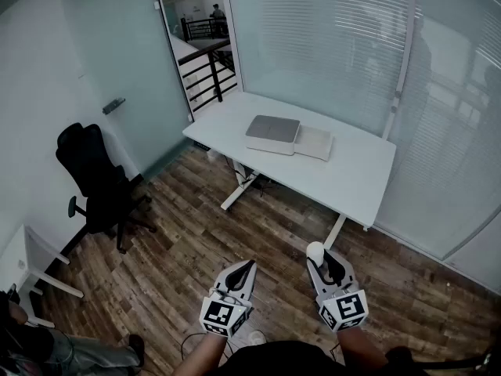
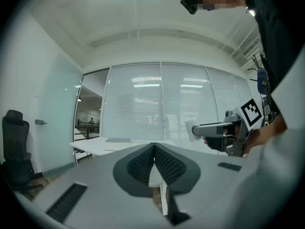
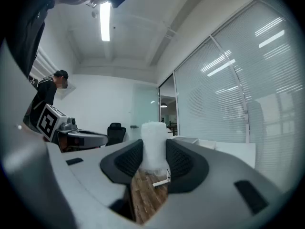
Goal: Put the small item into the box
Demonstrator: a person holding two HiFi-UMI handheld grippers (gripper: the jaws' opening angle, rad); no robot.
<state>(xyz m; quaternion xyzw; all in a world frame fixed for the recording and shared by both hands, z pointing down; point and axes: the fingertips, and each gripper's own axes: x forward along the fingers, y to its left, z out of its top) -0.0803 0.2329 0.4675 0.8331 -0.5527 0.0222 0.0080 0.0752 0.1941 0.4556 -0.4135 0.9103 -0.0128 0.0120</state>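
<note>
White and cylindrical, the small item (image 3: 154, 144) sits clamped between the right gripper's (image 1: 324, 262) part-spread jaws, well short of the white table (image 1: 354, 180) bearing the flat grey box (image 1: 272, 134). The left gripper (image 1: 245, 267) alongside has its jaws pressed together, empty.

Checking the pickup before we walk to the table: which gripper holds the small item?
The right gripper: a small white cylinder is clamped between its jaws. The left gripper has its jaws shut together, empty.
</note>
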